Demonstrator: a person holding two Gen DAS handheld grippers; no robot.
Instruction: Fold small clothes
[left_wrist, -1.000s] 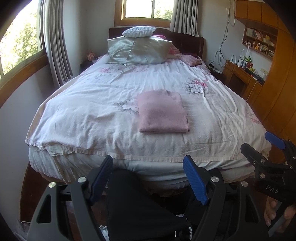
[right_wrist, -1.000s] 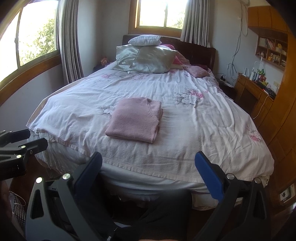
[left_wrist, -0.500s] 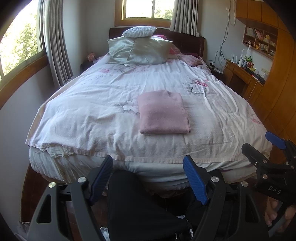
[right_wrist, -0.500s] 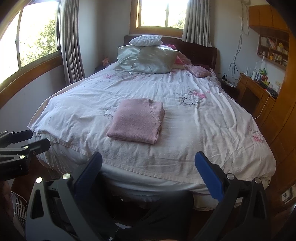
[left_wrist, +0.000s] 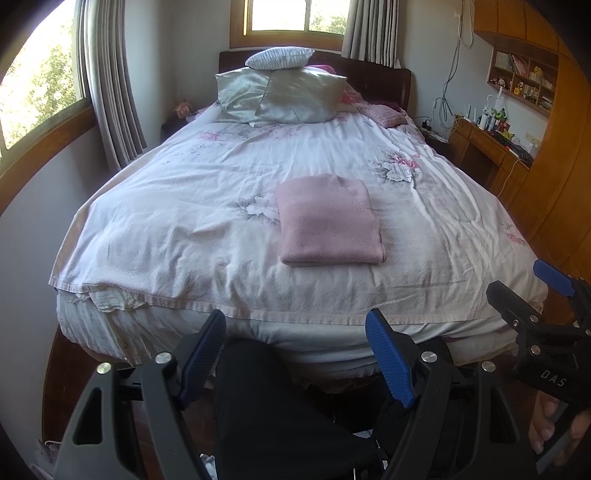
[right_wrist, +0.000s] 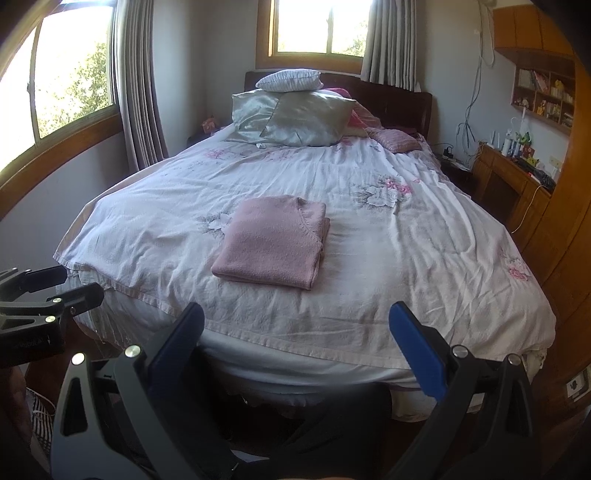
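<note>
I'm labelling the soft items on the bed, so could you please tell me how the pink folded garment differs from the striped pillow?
The pink folded garment lies flat near the foot of the bed; the striped pillow sits at the headboard end, atop the silver pillows. The garment is plain pink knit, the pillow pale with fine stripes. The garment is a flat rectangle, the pillow plump. Neither is touched by a claw.

The pink sweater (left_wrist: 328, 221) on my bed is a soft, matt knit, slightly fuzzy. Under it the bedspread (left_wrist: 184, 229) is thin, creased cotton-like cloth. Behind it, the pillows (left_wrist: 295, 96) shine like satin. My left claw (left_wrist: 295, 354) is matt black plastic (ribbed blue pads, bright metal screws). Right of the bed, the desk (right_wrist: 509, 184) is glossy wood.
</note>
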